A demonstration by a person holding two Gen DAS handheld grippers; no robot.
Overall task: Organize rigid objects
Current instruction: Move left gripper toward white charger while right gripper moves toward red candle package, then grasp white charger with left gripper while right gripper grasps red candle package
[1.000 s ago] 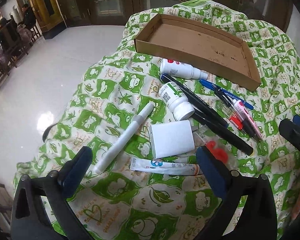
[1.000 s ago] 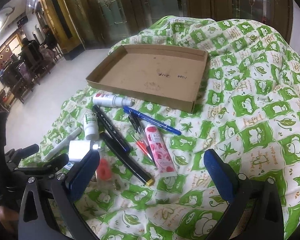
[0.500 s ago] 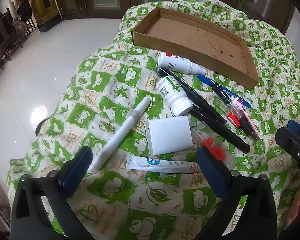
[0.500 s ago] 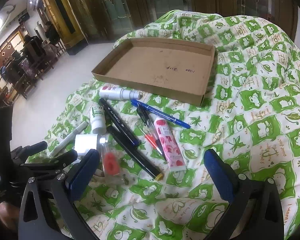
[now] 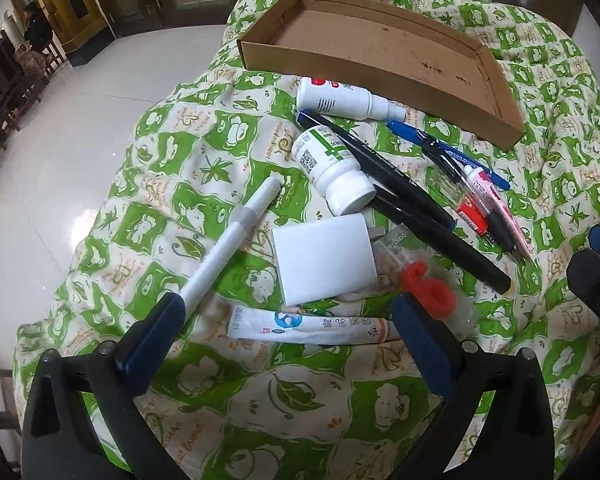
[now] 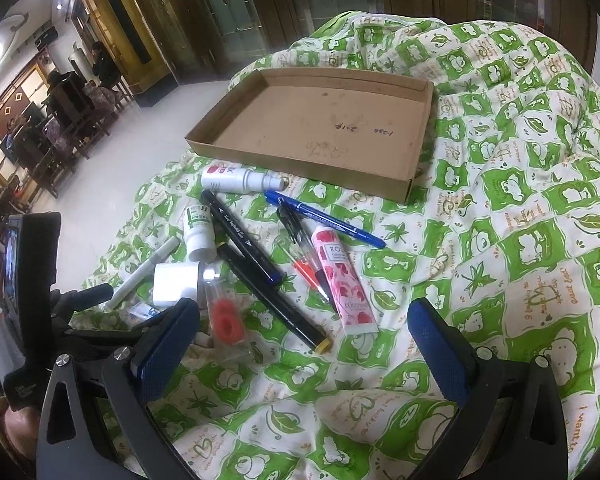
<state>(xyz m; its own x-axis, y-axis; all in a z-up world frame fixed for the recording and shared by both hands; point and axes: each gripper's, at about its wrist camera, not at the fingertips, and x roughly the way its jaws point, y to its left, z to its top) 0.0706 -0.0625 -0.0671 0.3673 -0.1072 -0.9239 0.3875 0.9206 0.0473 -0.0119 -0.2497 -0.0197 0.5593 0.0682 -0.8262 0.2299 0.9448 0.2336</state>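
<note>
A shallow cardboard tray [image 5: 400, 80] [image 6: 300, 164] lies empty at the far side of a green-and-white quilt. In front of it lies a scatter: a white spray bottle [image 5: 340, 98], a white pill bottle [image 5: 332, 164], a white box [image 5: 324, 260], a white marker [image 5: 228, 240], a flat white tube [image 5: 308, 326], two black markers [image 5: 404, 184], a blue pen [image 6: 324, 218], a pink rose tube [image 6: 342, 280] and a clear packet with red rings [image 6: 226, 320]. My left gripper [image 5: 284, 344] hangs open just short of the flat tube. My right gripper [image 6: 304, 344] is open near the black markers' tips.
The quilt [image 6: 520, 240] covers a raised, rumpled surface that drops off at the left to a shiny white floor [image 5: 60, 140]. People sit at wooden chairs [image 6: 68, 112] far off at the left. The left gripper's body [image 6: 32, 300] shows at the right wrist view's left edge.
Both grippers have come closer to the scattered items, which look larger and nearer now. The items and the tray have not moved. Both stay open.
</note>
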